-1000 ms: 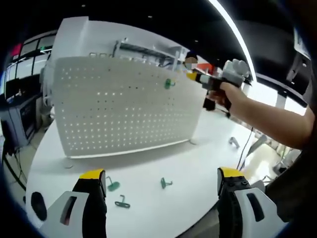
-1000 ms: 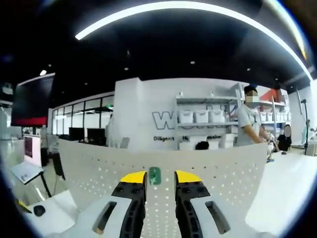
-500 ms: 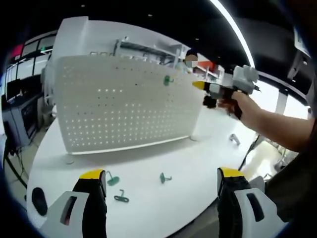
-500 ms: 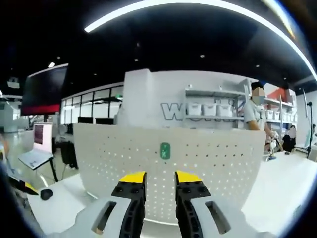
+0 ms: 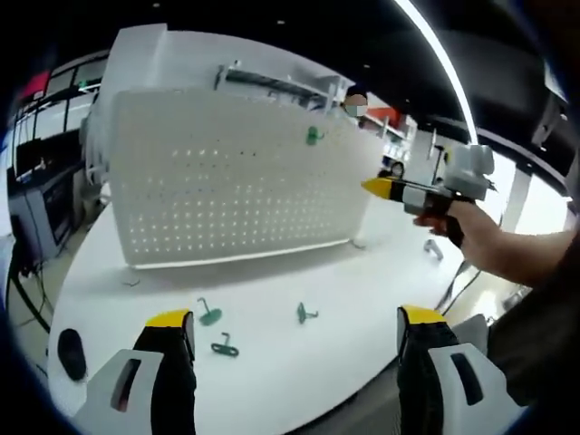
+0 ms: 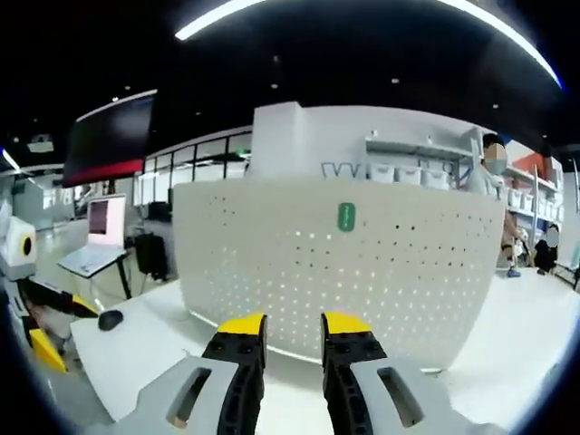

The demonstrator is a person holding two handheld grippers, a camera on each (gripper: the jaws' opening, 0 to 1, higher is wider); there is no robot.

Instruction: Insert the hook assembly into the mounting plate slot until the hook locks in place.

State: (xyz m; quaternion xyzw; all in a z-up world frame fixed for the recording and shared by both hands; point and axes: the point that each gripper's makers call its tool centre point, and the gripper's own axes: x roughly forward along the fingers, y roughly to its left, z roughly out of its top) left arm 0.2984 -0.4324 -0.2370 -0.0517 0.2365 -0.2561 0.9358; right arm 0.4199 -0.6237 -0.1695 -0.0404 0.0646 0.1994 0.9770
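Note:
A white pegboard [image 5: 227, 186] stands upright on the round white table [image 5: 353, 290], and one green hook [image 5: 314, 136] hangs near its top edge. The right gripper view has the same hook [image 6: 346, 217] high on the board [image 6: 299, 272]. My right gripper [image 6: 294, 324] is back from the board, its jaws a narrow gap apart with nothing between them. A hand holds this right gripper [image 5: 379, 188] in the air to the right of the board. My left gripper [image 5: 294, 319] is wide open over the table's near side. Three loose green hooks [image 5: 209, 314] [image 5: 224, 347] [image 5: 305, 314] lie there.
A grey hook [image 5: 433, 249] lies on the table at the right. A black mouse [image 5: 71, 353] sits near the left rim. A laptop [image 6: 91, 258] and a wall screen [image 6: 109, 136] stand at the left. Shelves and a person [image 6: 494, 186] are behind the board.
The right gripper has drawn back from the pegboard, and the green hook that was between its tips stays on the board. The left gripper stays wide open.

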